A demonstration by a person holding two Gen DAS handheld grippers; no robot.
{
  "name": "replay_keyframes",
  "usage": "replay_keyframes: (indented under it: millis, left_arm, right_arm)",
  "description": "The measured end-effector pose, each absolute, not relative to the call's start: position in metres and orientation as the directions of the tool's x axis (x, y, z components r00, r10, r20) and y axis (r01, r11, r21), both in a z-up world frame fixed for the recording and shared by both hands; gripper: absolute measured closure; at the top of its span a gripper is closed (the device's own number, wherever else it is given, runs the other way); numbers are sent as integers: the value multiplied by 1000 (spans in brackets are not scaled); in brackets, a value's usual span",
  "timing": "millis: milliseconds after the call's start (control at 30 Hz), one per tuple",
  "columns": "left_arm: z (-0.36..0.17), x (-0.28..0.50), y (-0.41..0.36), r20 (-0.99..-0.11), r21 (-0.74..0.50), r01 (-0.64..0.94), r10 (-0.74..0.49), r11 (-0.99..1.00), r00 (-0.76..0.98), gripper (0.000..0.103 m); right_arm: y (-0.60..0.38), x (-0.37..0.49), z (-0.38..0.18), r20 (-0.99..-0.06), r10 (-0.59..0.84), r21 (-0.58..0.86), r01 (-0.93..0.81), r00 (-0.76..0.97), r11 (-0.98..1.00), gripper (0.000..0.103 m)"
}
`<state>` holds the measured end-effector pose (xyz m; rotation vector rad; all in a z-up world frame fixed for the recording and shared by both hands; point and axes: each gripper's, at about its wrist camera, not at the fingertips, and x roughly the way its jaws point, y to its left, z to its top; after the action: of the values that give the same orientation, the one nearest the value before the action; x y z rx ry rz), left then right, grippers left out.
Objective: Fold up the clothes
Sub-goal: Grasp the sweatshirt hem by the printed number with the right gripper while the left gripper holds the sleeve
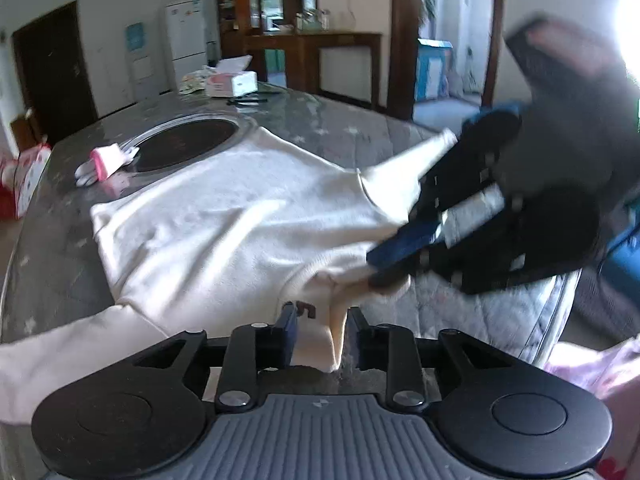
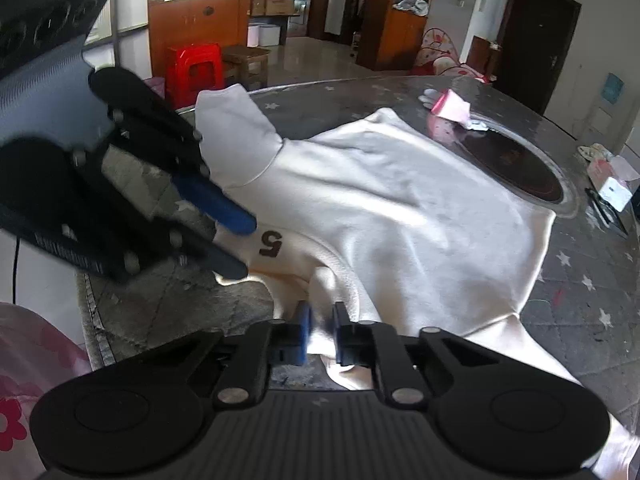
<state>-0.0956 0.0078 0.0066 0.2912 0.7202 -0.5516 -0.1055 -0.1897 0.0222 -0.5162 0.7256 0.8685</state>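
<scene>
A cream sweatshirt [image 1: 224, 208] [image 2: 400, 208] with a dark "5" [image 2: 269, 245] near its collar lies spread on the round table [image 1: 320, 120] [image 2: 580, 280]. My right gripper [image 2: 320, 320] [image 1: 380, 270] is shut on a pinched ridge of the cloth near the collar, at the table's near edge. My left gripper [image 1: 322, 320] [image 2: 240, 244] is beside the "5". Its blue fingers stand apart with a loose fold of the sweatshirt between them, and the pads do not press it. One sleeve [image 2: 232, 120] reaches to the table's rim.
A dark round inset [image 1: 184, 140] [image 2: 516, 168] sits mid-table under the hem. A pink and white bundle [image 1: 104, 162] [image 2: 448, 108] lies beside it. A tissue box [image 1: 232, 82] [image 2: 612, 188] stands farther off. A red stool [image 2: 196, 68] is beyond the table.
</scene>
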Motion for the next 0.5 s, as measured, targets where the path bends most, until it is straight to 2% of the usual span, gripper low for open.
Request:
replay_keyframes:
  millis: [133, 200, 233, 267, 500]
  left_arm:
    - [1, -99, 6, -693, 133, 571, -336, 810, 638, 74]
    - [0, -98, 8, -697, 138, 575, -333, 807, 635, 85]
    - [0, -98, 10, -698, 135, 576, -335, 806, 633, 93]
    - [1, -98, 11, -698, 128, 576, -339, 807, 630, 97]
    - [11, -101, 26, -690, 19, 567, -399, 824, 603, 99]
  right_arm:
    - [-195, -108, 28, -740, 500, -124, -822, 450, 556, 100]
    - [-197, -109, 30, -739, 500, -125, -822, 451, 556, 100]
    - [-198, -109, 31, -739, 501, -124, -822, 451, 556, 100]
    - [-198, -110, 31, -741, 500, -124, -823, 449, 554, 100]
    - [-203, -118, 33, -755, 488, -139, -834, 438, 534, 99]
